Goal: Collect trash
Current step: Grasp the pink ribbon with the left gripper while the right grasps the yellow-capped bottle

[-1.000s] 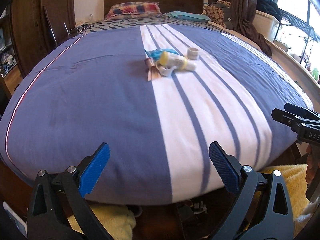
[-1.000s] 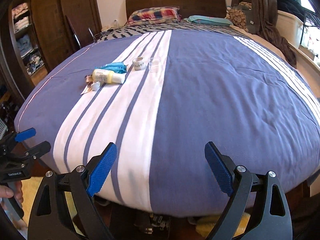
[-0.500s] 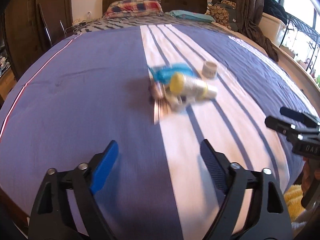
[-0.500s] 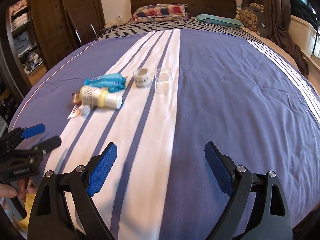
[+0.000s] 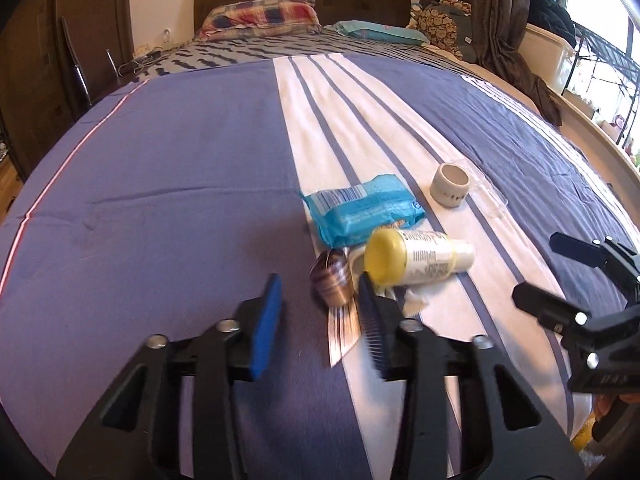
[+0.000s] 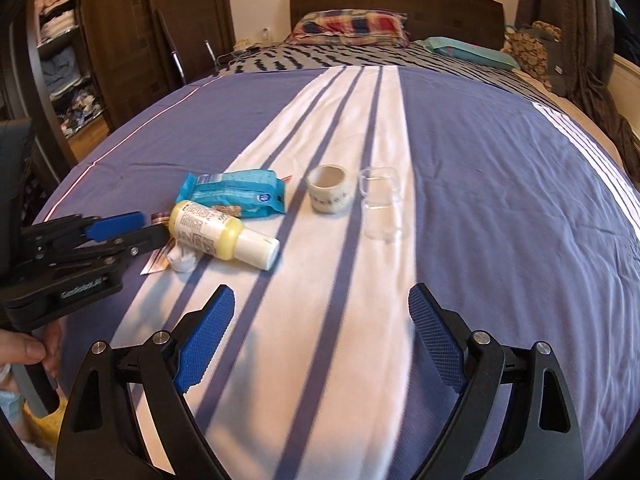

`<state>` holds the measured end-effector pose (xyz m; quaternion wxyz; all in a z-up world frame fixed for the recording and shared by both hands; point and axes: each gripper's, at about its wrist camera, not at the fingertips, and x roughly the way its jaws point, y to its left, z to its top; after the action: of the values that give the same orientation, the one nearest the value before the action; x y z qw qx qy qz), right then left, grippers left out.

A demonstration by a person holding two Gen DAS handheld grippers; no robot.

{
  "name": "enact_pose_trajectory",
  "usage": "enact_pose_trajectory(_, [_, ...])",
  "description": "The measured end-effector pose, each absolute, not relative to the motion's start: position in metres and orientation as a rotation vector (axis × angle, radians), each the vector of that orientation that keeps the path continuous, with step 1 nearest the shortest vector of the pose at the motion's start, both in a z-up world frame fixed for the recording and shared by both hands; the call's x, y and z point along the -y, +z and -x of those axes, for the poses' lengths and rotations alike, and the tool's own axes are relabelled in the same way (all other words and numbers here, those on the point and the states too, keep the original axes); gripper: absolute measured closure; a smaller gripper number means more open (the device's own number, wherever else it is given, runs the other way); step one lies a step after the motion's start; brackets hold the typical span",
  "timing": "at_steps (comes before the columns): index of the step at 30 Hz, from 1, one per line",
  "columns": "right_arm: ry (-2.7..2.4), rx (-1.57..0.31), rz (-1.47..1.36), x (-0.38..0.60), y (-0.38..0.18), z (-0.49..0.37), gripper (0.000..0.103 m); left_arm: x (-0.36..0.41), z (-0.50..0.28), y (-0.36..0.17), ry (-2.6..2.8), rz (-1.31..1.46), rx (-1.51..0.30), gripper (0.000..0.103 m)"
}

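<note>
Trash lies in a cluster on the striped bedspread: a blue wrapper point(image 5: 362, 208), a yellow-capped bottle point(image 5: 416, 260) on its side, a brown striped crumpled wrapper point(image 5: 334, 280), a small white cup point(image 5: 450, 190), a white cap point(image 6: 183, 260) and a clear plastic box point(image 6: 380, 204). My left gripper point(image 5: 320, 320) is open, its jaws either side of the brown wrapper, not touching. My right gripper point(image 6: 320, 340) is open and empty, short of the bottle point(image 6: 222, 234) and cup point(image 6: 331, 190).
The bed point(image 5: 160, 200) fills both views, with pillows point(image 5: 260, 16) and a dark headboard at the far end. A wardrobe point(image 6: 120, 40) stands left, curtains and a window shelf point(image 5: 560, 60) right.
Both grippers have moved forward over the bed toward the trash. The left jaws have narrowed and now flank the brown wrapper. The right gripper stays wide open.
</note>
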<state>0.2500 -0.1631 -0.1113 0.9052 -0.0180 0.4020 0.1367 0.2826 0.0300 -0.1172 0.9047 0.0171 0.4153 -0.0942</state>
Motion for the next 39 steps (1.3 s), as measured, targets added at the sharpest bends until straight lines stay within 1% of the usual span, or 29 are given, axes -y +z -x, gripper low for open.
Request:
enact_pose_trajectory(3, [0.299,-0.838,0.055,0.154,-0.114,-0.255,0.017,-0.03,-0.291,-0.12,-0.215,-0.029,-0.869,0.087])
enact_pose_trajectory(4, [0.309,-0.841,0.062,0.15,-0.116,-0.258,0.019,-0.03,-0.292,-0.121,-0.219,-0.03,-0.868,0.097])
enact_pose_trajectory(5, [0.314,-0.844,0.064,0.148,-0.116,-0.259,0.021,-0.031,-0.293,-0.121,-0.219,-0.032,-0.865,0.1])
enact_pose_trajectory(7, [0.33,-0.85,0.07,0.141,-0.118,-0.264,0.023,-0.033,-0.294,-0.118,-0.222,-0.036,-0.856,0.102])
enact_pose_trajectory(9, [0.346,-0.855,0.077,0.134,-0.12,-0.267,0.026,-0.034,-0.292,-0.115,-0.213,-0.051,-0.844,0.102])
enact_pose_trajectory(11, [0.367,-0.863,0.093,0.126,-0.122,-0.272,0.031,-0.039,-0.291,-0.112,-0.199,-0.061,-0.832,0.103])
enact_pose_trajectory(21, [0.419,-0.902,0.171,0.091,-0.126,-0.3,0.033,-0.059,-0.291,-0.101,-0.173,-0.061,-0.819,0.103])
enact_pose_trajectory(24, [0.438,-0.916,0.178,0.083,-0.129,-0.308,0.046,-0.063,-0.29,-0.099,-0.172,-0.056,-0.812,0.103])
enact_pose_trajectory(26, [0.446,-0.917,0.176,0.079,-0.129,-0.311,0.065,-0.065,-0.289,-0.098,-0.17,-0.055,-0.808,0.103])
enact_pose_trajectory(33, [0.447,-0.908,0.169,0.085,-0.125,-0.292,0.067,-0.063,-0.27,-0.091,-0.18,-0.055,-0.794,0.103])
enact_pose_trajectory(39, [0.416,-0.867,0.144,0.11,-0.104,-0.256,0.068,-0.052,-0.235,-0.073,-0.194,-0.05,-0.762,0.103])
